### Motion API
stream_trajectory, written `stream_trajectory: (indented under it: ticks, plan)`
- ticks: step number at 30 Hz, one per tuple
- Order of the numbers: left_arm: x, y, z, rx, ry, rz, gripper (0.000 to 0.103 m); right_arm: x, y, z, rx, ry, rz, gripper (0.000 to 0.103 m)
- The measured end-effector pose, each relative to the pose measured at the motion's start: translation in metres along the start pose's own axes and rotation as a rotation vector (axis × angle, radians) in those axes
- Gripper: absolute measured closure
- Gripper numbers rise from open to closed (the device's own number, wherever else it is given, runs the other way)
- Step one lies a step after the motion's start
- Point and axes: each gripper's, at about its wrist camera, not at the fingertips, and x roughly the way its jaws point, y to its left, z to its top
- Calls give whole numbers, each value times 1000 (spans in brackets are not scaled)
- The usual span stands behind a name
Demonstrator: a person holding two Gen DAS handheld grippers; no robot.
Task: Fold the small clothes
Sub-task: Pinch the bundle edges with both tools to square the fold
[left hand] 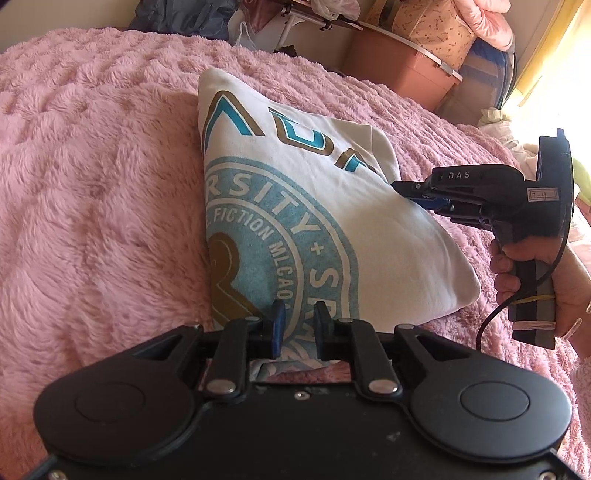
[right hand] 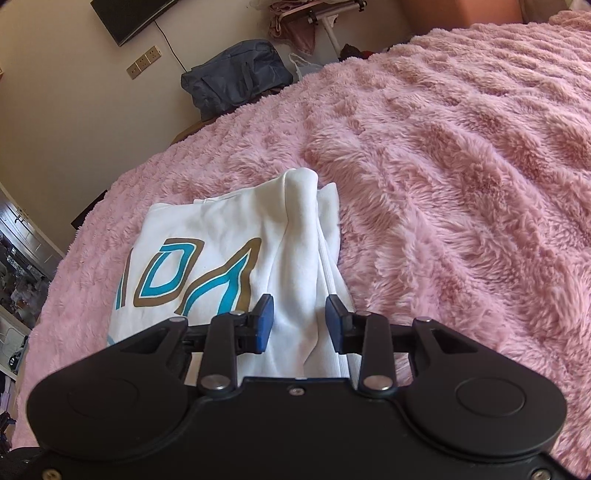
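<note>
A white shirt (left hand: pixel 332 221) with a teal and gold print lies folded on the pink fluffy blanket (left hand: pixel 92 184). In the left wrist view my left gripper (left hand: pixel 300 315) hovers over the shirt's near edge, its blue pads apart with the print showing between them. My right gripper (left hand: pixel 400 186), held by a hand (left hand: pixel 524 266), points at the shirt's right edge. In the right wrist view the right gripper (right hand: pixel 300 317) is open, and a raised ridge of the shirt (right hand: pixel 207 236) lies between its fingers without being pinched.
The blanket (right hand: pixel 461 166) spreads wide to the right of the shirt. Beyond the bed stand a dark blue bag (right hand: pixel 236 81), a wall-mounted screen (right hand: pixel 129 14), a brown box (left hand: pixel 399 70) and a patterned storage bag (left hand: pixel 436 26).
</note>
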Motion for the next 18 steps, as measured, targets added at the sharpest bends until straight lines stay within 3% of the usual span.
stream_trajectory:
  ticks: [1, 2, 12, 18]
  plan:
    - [1, 0, 0, 2, 0, -1, 87, 1, 1, 1, -9, -2, 2, 94]
    - [1, 0, -1, 3, -1, 0, 87, 2, 3, 1, -20, 1, 4, 97]
    - [-3, -4, 2, 10, -12, -20, 79, -22, 21, 10, -151, -73, -99, 100]
    - [17, 1, 1, 25, 19, -11, 77, 9, 14, -4, -188, -17, -163, 100]
